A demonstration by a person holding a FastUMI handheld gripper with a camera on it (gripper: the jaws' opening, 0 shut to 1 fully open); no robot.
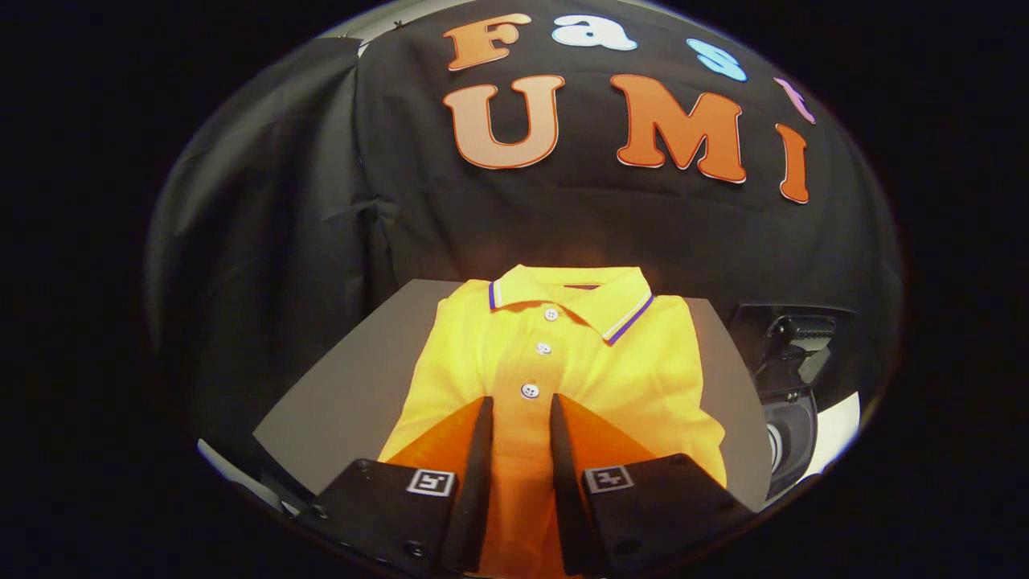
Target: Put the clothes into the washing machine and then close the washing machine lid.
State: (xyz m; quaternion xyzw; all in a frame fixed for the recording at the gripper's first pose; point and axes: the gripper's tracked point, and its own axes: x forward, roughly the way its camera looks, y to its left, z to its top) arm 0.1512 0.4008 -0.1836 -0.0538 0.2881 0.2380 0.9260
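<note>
A yellow polo shirt (579, 362) with a striped collar and white buttons lies flat on a grey table (346, 386). My gripper (520, 402) is low over the shirt's front, just behind the lowest button. Its fingers stand a narrow gap apart, and the shirt's button strip fills that gap, pinched between them. The dark washing machine (792, 386) stands just off the table's right side, with its round opening facing the table. Its lower part is hidden.
Black cloth forms the booth's wall behind the table and on the left. Bare grey table surface lies left of the shirt, and a narrow strip of it lies between the shirt and the washing machine.
</note>
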